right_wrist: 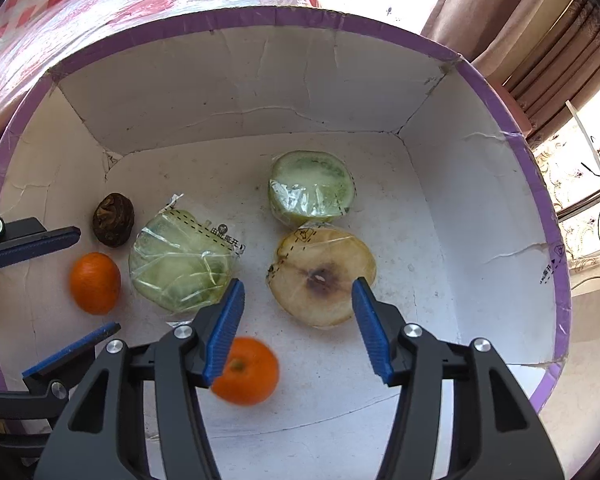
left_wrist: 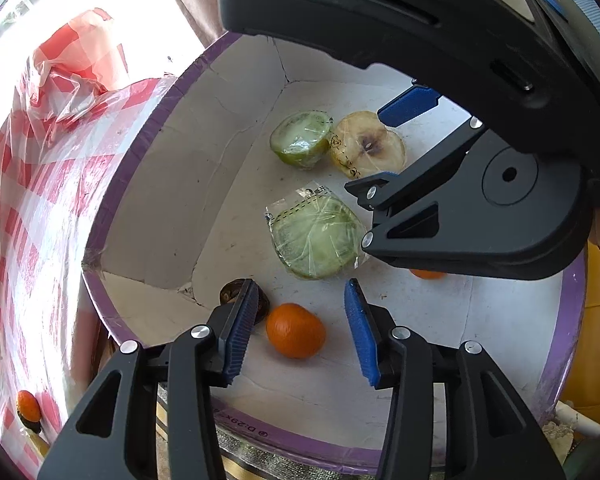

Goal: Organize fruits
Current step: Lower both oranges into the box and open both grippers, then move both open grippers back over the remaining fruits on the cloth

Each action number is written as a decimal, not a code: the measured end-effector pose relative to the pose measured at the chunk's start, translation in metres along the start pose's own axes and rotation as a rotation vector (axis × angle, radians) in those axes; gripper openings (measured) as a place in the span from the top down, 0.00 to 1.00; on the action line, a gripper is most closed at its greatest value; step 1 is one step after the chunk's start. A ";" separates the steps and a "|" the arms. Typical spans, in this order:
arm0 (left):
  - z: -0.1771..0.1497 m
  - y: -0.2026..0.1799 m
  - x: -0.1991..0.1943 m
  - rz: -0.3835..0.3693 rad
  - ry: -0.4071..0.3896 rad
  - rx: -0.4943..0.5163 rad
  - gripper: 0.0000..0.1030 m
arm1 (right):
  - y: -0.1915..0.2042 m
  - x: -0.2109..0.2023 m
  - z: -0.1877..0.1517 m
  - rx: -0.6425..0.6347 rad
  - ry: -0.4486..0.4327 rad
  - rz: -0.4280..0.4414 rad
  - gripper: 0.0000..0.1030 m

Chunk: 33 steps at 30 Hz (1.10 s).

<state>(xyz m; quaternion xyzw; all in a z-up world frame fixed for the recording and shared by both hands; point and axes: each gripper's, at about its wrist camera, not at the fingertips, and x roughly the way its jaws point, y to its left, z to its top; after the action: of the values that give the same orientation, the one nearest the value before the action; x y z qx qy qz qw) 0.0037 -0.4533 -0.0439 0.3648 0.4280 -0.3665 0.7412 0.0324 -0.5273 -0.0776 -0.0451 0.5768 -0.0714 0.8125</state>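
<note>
Yellow apple half (right_wrist: 323, 276) lies cut-face up, seemingly.

Bright daylight floods through a window (right_wrist: 592, 184) beside brown pleated curtains (right_wrist: 540, 52), over a red-and-white checked tablecloth (left_wrist: 28, 208).

A cardboard box (right_wrist: 260, 92) has matt white walls, creased and cracked, and a purple paper-covered rim. Three cut fruit halves (right_wrist: 180, 260) sit inside it, each wrapped in glossy, wrinkled clear plastic film. Two small oranges (right_wrist: 95, 282) have smooth, slightly dimpled, faintly shiny peel. A dark brown fruit (right_wrist: 113, 220) looks dry, wrinkled and dull. Both grippers (right_wrist: 298, 328) are matt black plastic with ribbed blue pads (left_wrist: 240, 328) and shiny metal pins. The red-checked tablecloth (left_wrist: 32, 200) is glossy plastic sheet.
</note>
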 end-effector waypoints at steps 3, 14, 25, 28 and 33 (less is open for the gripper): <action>0.000 0.000 -0.001 -0.003 -0.004 -0.002 0.57 | -0.002 -0.001 0.000 -0.002 -0.002 -0.002 0.43; -0.003 0.023 -0.014 -0.045 -0.072 -0.100 0.53 | -0.005 -0.010 0.000 0.022 -0.041 -0.024 0.29; -0.014 0.069 -0.052 -0.072 -0.259 -0.301 0.45 | -0.012 -0.051 0.013 0.076 -0.180 -0.009 0.27; -0.021 0.085 -0.064 -0.054 -0.318 -0.351 0.44 | -0.013 -0.067 0.016 0.113 -0.242 0.011 0.27; -0.033 0.110 -0.082 -0.009 -0.385 -0.418 0.44 | -0.018 -0.092 0.024 0.180 -0.343 0.094 0.27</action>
<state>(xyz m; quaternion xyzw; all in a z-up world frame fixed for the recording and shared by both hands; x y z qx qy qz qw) 0.0563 -0.3553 0.0427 0.1257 0.3472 -0.3363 0.8663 0.0238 -0.5300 0.0189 0.0433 0.4228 -0.0761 0.9020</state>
